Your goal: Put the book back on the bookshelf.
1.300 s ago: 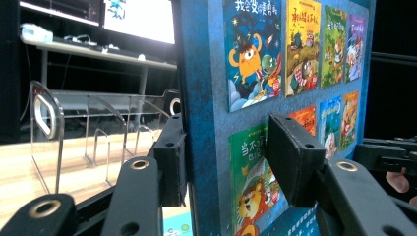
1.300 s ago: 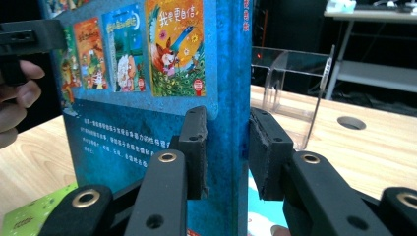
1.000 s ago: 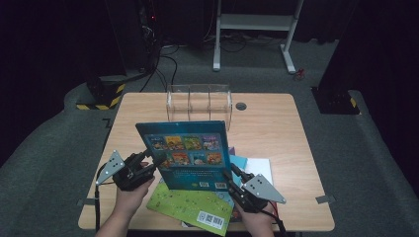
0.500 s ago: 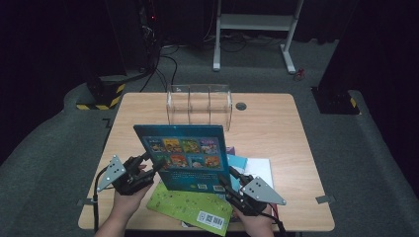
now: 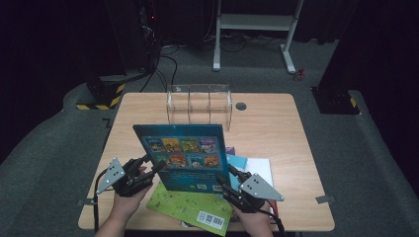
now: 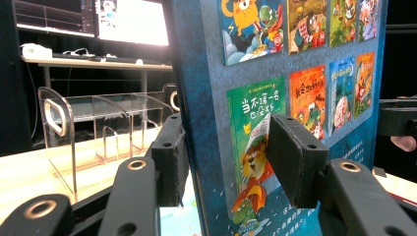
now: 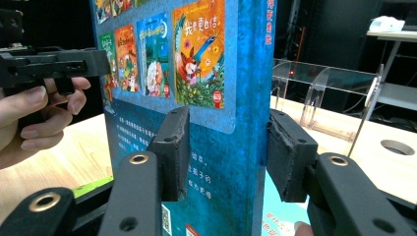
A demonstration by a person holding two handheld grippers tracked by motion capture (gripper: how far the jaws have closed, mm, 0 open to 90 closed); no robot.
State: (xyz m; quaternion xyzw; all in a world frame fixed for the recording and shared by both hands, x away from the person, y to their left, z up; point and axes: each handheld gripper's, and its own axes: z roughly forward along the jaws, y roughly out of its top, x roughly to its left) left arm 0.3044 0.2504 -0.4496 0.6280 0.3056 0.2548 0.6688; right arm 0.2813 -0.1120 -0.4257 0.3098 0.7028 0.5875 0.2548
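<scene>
Two grippers, left (image 5: 154,168) and right (image 5: 225,178), each clamped a lower edge of the blue book (image 5: 184,155), upright at frame centre. Judged step: carrying; next likely needs slotting into rack (image 5: 199,104) above.

Blue book (image 5: 184,157) stands upright at centre frame, blocking the way forward between left gripper (image 5: 152,167) and right gripper (image 5: 225,177). Clear rack (image 5: 199,104) stands just above it in frame, well apart. Green book (image 5: 192,207) and pale books (image 5: 252,166) lie flat low centre. Bare table (image 5: 276,123) at upper right and left edge: open passage.
</scene>
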